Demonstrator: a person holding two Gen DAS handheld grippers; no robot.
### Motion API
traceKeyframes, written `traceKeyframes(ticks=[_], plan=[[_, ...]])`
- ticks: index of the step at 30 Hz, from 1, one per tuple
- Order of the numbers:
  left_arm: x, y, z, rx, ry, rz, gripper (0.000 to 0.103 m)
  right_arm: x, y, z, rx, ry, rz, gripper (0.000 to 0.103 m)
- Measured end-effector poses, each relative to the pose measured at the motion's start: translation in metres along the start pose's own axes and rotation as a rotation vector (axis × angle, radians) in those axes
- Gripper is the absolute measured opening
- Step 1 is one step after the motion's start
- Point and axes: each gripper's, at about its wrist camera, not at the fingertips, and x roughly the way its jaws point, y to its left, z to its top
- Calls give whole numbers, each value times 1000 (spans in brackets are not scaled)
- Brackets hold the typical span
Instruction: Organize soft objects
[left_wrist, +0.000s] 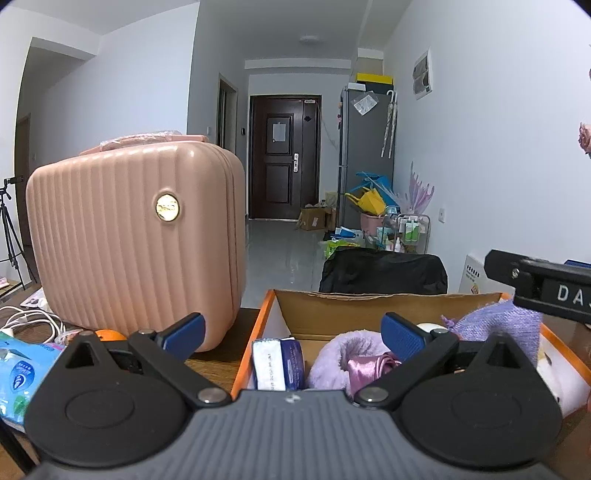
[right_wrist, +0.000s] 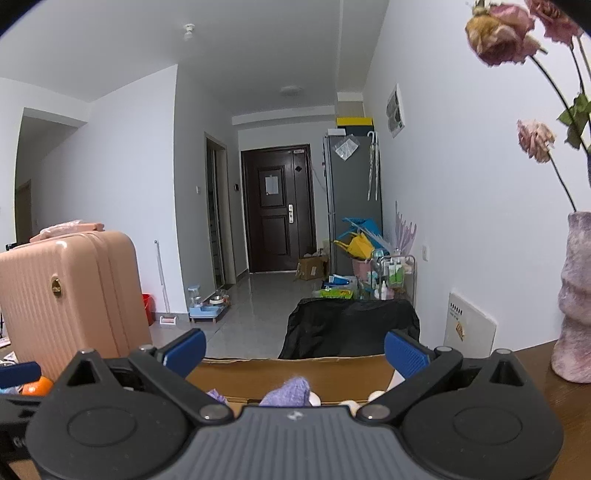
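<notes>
Wooden surface (left_wrist: 218, 363) carries the box (left_wrist: 369, 308); both left gripper (left_wrist: 293, 334) and right gripper (right_wrist: 295, 350) gape empty. Reaching blind, probably, could snag the purple cloth (left_wrist: 498, 326).

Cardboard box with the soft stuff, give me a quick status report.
Left hand-held gripper open, empty, over the cardboard box. Right hand-held gripper open, empty. Fluffy lilac item and purple cloth inside the box. Pink suitcase alongside, not blocking.
</notes>
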Motion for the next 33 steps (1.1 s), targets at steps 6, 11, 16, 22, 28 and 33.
traceKeyframes(ticks=[6,11,16,22,28,33], plan=[[-19,5,-1,1,-21,-13,103,-31,-3,-3,-21,-47,1,103],[-42,9,-8,-1,-37,-19,103,-59,-8,-7,-16,-76,2,103],[-67,14,-14,-4,-51,-28,103,-90,-11,-12,-36,-92,-9,103],[-97,23,-24,-15,-46,-40,103,-138,-13,-20,-49,-101,-9,103],[-140,31,-36,-11,-55,-51,103,-194,-13,-33,-62,-119,-6,103],[-183,37,-49,-6,-53,-72,103,-245,-12,-50,-57,-115,-6,103]])
